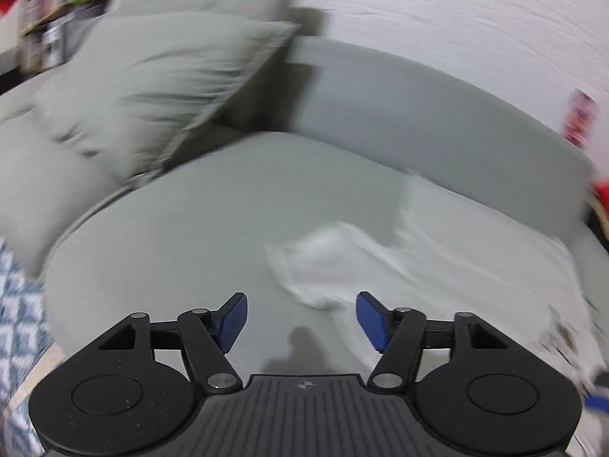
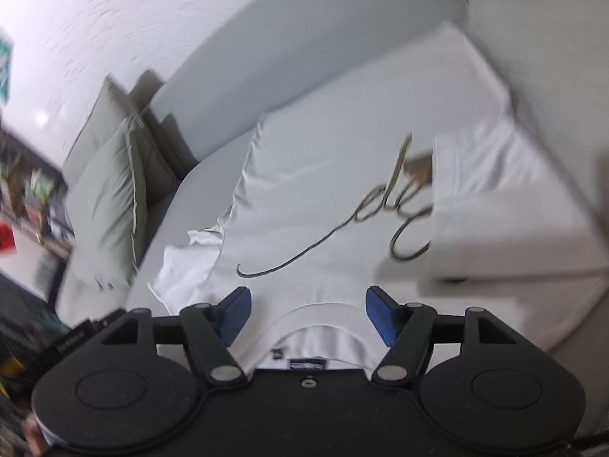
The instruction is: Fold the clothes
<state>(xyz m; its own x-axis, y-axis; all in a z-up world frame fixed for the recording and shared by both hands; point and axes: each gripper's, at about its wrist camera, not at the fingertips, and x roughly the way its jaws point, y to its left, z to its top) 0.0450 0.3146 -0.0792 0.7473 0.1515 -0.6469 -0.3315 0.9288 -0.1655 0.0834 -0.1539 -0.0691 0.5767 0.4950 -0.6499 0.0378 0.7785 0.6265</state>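
Observation:
A white T-shirt [image 2: 323, 175] with dark script lettering [image 2: 289, 259] lies flat on the grey sofa seat [image 2: 552, 95]. Its right side [image 2: 495, 198] is folded over onto the front and covers part of the lettering. The left sleeve [image 2: 186, 266] sticks out to the side. My right gripper [image 2: 309, 291] stands open just above the collar [image 2: 323, 316], with nothing between its blue pads. In the left wrist view the T-shirt [image 1: 456, 251] lies to the right, and its sleeve [image 1: 316, 251] is just ahead. My left gripper [image 1: 300, 297] hangs open and empty over the sofa seat [image 1: 190, 228].
Grey pillows [image 1: 160, 87] lean at the left end of the sofa, also seen as pillows [image 2: 110, 190] in the right wrist view. The sofa backrest [image 1: 418, 114] runs behind the seat under a white wall. A blue-and-white patterned rug [image 1: 19, 304] lies on the floor at the left.

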